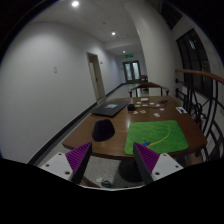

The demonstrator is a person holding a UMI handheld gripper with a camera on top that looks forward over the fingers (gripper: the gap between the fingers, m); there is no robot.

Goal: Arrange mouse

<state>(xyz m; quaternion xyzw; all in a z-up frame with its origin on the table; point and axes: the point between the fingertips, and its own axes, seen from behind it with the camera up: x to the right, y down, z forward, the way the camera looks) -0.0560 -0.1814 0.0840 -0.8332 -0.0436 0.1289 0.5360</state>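
Note:
A dark mouse (102,129) lies on the near left part of a round wooden table (125,122), to the left of a green mat (160,135). My gripper (113,160) is held back from the table's near edge, above the floor. Its fingers are open with nothing between them. The mouse is beyond the fingers, slightly left of the middle line. The purple pads (80,158) show on the inner faces.
A closed dark laptop (110,106) lies further back on the table, with small white items (160,102) beyond the mat. A railing (200,100) runs on the right. A corridor with doors (132,70) stretches behind.

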